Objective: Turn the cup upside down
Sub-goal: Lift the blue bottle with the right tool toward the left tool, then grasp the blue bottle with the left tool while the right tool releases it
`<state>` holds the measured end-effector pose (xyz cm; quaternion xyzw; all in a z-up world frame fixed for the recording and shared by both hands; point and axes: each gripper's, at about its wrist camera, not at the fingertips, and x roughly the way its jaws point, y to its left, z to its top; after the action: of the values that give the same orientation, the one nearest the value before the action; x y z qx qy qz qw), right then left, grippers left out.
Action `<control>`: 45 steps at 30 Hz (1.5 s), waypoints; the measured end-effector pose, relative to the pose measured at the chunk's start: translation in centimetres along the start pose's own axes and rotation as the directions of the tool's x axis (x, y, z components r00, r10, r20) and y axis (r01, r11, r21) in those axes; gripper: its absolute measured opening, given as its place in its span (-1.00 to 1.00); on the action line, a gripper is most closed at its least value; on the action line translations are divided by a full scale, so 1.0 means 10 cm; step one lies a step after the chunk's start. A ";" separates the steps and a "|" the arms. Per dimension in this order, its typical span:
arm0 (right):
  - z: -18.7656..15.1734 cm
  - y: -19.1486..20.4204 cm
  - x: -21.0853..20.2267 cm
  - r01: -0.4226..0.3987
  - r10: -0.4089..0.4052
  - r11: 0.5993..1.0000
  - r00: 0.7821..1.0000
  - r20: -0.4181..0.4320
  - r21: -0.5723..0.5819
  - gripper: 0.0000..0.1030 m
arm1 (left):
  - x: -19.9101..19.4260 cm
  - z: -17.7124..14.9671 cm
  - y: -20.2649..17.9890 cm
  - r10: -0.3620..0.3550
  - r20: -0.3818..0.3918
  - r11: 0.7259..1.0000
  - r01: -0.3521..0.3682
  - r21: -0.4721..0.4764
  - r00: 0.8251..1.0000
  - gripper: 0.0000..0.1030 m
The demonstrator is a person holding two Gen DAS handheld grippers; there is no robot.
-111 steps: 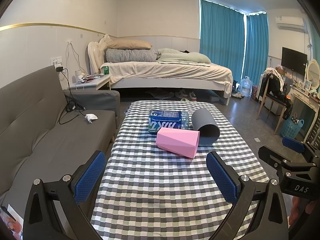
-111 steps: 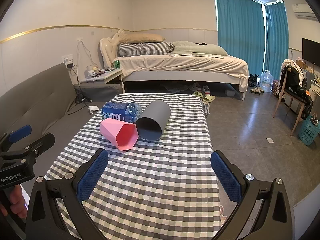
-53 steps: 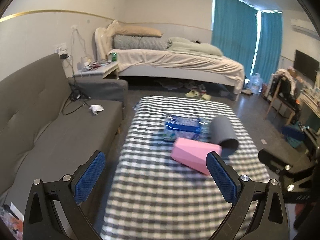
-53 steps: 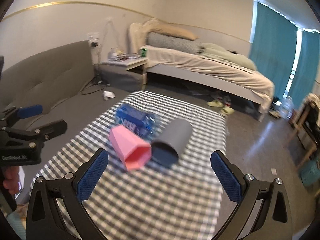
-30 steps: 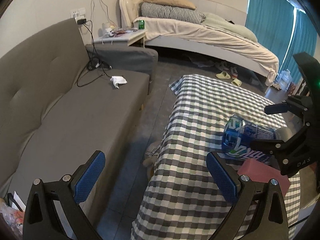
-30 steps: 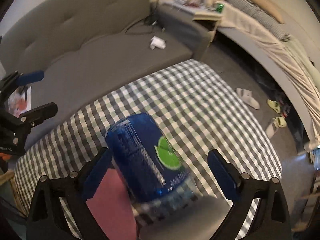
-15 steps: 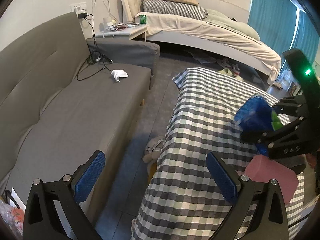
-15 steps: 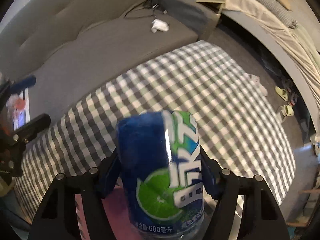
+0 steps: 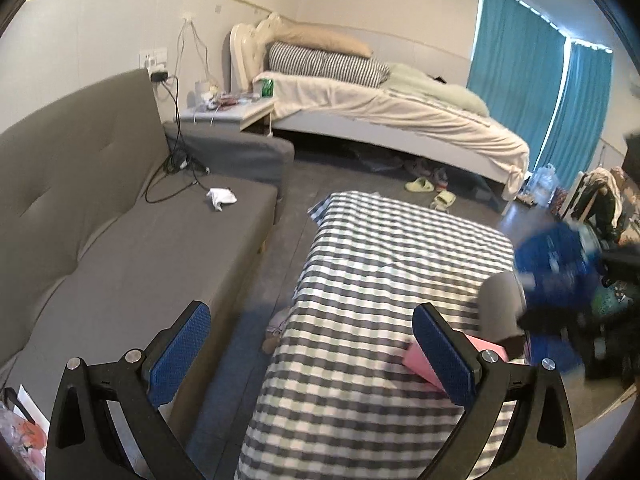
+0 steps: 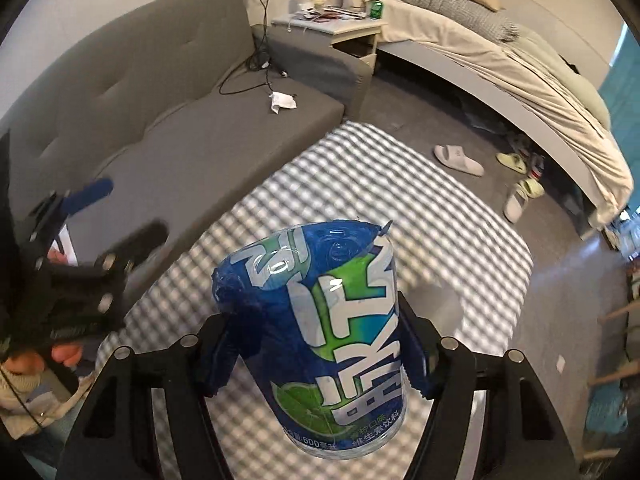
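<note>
The right gripper pinches a blue cut-off bottle cup above the checked table, while the left gripper hangs spread wide, holding nothing.

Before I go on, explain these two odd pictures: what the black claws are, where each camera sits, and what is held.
No robot: a person holds a hand-held claw in each hand, with a fisheye camera looking along its fingers. The left claw is open and empty, over the checkered table, where a pink cup and a grey cup lie. The right claw is shut on a blue-labelled bottle, cut open into a cup, lifted above the table. A grey sofa and a bed stand behind.
</note>
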<state>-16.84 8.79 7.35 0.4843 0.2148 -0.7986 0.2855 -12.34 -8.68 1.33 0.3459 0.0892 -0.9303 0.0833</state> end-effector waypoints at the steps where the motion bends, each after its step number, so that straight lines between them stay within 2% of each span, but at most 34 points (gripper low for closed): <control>1: -0.13 0.05 -0.06 0.010 -0.010 1.000 1.000 -0.012 0.015 0.32 | -0.07 -0.02 -0.01 -0.013 0.013 1.000 0.013 -0.005 1.000 1.00; 5: -0.71 0.23 -0.13 -0.001 0.010 0.990 0.998 -0.060 0.144 0.32 | -0.27 -0.19 -0.05 -0.029 0.041 0.999 0.029 -0.013 0.999 1.00; 8: -1.02 0.29 0.01 0.009 0.014 0.965 0.996 -0.085 0.263 0.32 | -0.35 -0.37 -0.06 -0.001 0.039 1.000 0.001 -0.006 0.999 1.00; 13: -1.25 0.26 0.32 0.003 0.034 0.902 0.996 -0.078 0.432 0.32 | -0.40 -0.60 -0.05 0.010 0.011 1.000 -0.010 -0.005 1.000 1.00; 20: -1.32 0.12 0.54 0.032 -0.014 0.874 0.999 -0.040 0.486 0.32 | -0.43 -0.75 -0.06 0.052 0.006 0.999 -0.052 0.010 0.999 1.00; 24: -1.38 0.02 0.55 0.004 -0.001 0.860 1.000 -0.007 0.510 0.34 | -0.40 -0.80 -0.13 0.070 -0.019 0.997 -0.070 0.032 0.997 1.00; 25: -1.38 0.02 0.56 -0.002 -0.003 0.865 1.000 0.010 0.502 0.37 | -0.39 -0.80 -0.15 0.074 -0.021 0.997 -0.073 0.038 0.997 1.00; 26: -1.38 0.02 0.51 0.012 -0.024 0.872 1.000 0.019 0.489 0.53 | -0.38 -0.80 -0.18 0.081 -0.025 0.996 -0.079 0.042 0.996 1.00; 28: -1.41 -0.01 0.44 0.031 -0.053 0.871 0.998 0.031 0.490 0.71 | -0.36 -0.80 -0.24 0.092 -0.035 0.995 -0.090 0.050 0.995 1.00; 32: -1.55 -0.15 0.19 -0.014 -0.058 0.845 0.991 0.117 0.534 0.71 | -0.35 -0.83 -0.37 0.074 -0.045 0.996 -0.071 0.062 0.996 1.00; 36: -1.71 -0.29 -0.11 0.004 -0.126 0.839 0.974 0.186 0.544 0.71 | -0.39 -0.84 -0.56 0.049 -0.037 0.996 -0.046 0.074 0.998 1.00; 41: -1.95 -0.41 -0.46 0.083 -0.260 0.823 0.935 0.242 0.561 0.71 | -0.54 -0.85 -0.85 0.000 -0.009 0.995 0.001 0.104 1.000 1.00; 45: -2.13 -0.53 -0.66 0.126 -0.327 0.813 0.907 0.265 0.569 0.71 | -0.68 -0.87 -1.04 -0.086 -0.001 0.990 0.085 0.111 0.996 1.00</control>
<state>-4.09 27.58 4.25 0.3651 -0.0159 -0.9280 0.0724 -4.00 3.95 0.46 0.3441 0.0522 -0.9372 0.0242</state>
